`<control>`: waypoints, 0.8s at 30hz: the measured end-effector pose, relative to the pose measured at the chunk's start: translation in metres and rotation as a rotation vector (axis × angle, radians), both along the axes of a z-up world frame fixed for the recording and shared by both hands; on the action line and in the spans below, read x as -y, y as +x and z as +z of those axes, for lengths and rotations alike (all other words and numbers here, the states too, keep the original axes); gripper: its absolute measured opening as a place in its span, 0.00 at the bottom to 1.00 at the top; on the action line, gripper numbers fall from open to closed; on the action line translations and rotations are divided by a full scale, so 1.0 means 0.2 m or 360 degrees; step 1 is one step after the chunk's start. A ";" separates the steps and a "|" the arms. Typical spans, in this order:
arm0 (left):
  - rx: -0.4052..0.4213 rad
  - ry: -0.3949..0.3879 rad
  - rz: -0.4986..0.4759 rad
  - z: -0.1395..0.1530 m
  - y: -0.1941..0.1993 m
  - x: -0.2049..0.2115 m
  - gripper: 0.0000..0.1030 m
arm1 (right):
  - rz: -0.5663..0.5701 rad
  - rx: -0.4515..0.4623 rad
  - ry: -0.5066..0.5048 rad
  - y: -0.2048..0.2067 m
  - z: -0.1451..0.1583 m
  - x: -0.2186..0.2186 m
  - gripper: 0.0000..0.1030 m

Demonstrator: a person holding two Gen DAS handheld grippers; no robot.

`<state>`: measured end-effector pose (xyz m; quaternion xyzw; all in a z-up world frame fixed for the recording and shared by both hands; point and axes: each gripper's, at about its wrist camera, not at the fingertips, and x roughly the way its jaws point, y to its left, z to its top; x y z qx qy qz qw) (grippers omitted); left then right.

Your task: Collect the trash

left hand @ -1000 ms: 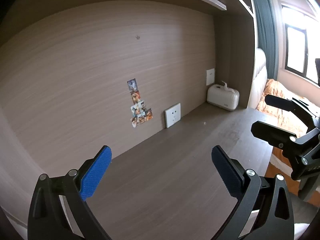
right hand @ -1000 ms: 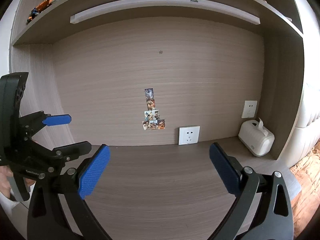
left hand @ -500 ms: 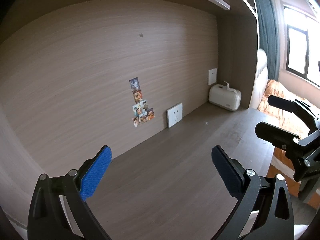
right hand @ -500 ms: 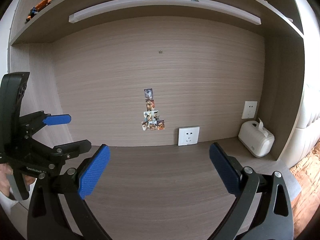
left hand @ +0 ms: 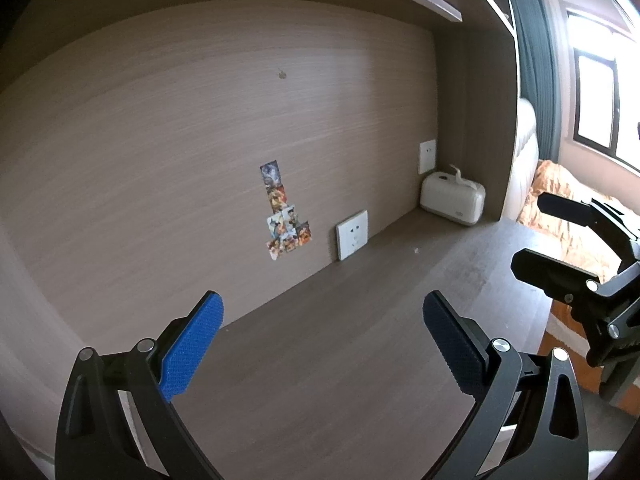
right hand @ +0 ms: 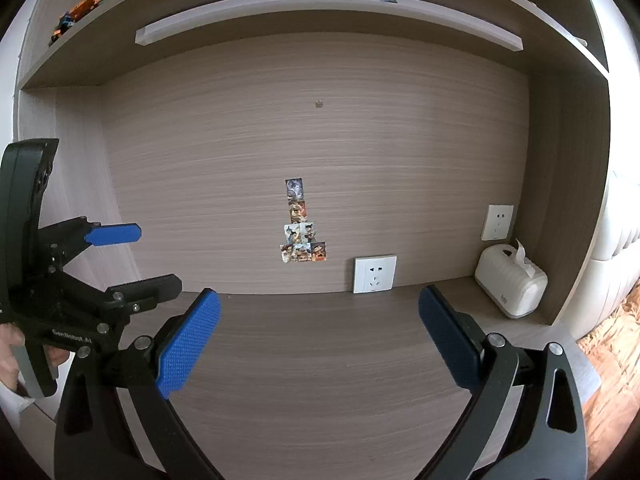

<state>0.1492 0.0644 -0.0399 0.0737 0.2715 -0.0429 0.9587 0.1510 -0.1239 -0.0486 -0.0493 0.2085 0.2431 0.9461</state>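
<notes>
My left gripper [left hand: 322, 322] is open and empty above the brown wooden desk [left hand: 320, 360]. It also shows at the left of the right wrist view [right hand: 154, 258], jaws apart. My right gripper [right hand: 320, 320] is open and empty over the same desk [right hand: 320, 380]. It shows at the right edge of the left wrist view [left hand: 538, 232]. I see no trash item, apart from one tiny pale speck [left hand: 417, 249] on the desk near the wall.
A white tissue box [right hand: 510, 286] stands in the desk's back right corner, also in the left wrist view [left hand: 452, 200]. Wall sockets [right hand: 374, 274] and small stickers [right hand: 300, 226] are on the back panel. A shelf with a light bar [right hand: 320, 12] hangs overhead. A bed with orange bedding [left hand: 568, 208] lies right.
Both views have shifted very slightly. Both grippers stay open and empty.
</notes>
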 end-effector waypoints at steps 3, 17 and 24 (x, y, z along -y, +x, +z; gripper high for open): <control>0.0007 0.0014 0.0000 0.00 0.01 0.00 0.95 | 0.0001 -0.0007 0.0010 0.01 0.00 0.01 0.96; 0.0041 0.0102 0.0001 -0.01 0.01 0.05 0.95 | -0.0022 -0.0006 -0.0004 0.01 -0.01 0.04 0.96; 0.0051 0.0117 -0.0006 -0.01 0.00 0.06 0.95 | -0.0034 -0.0019 0.0002 0.01 -0.02 0.06 0.96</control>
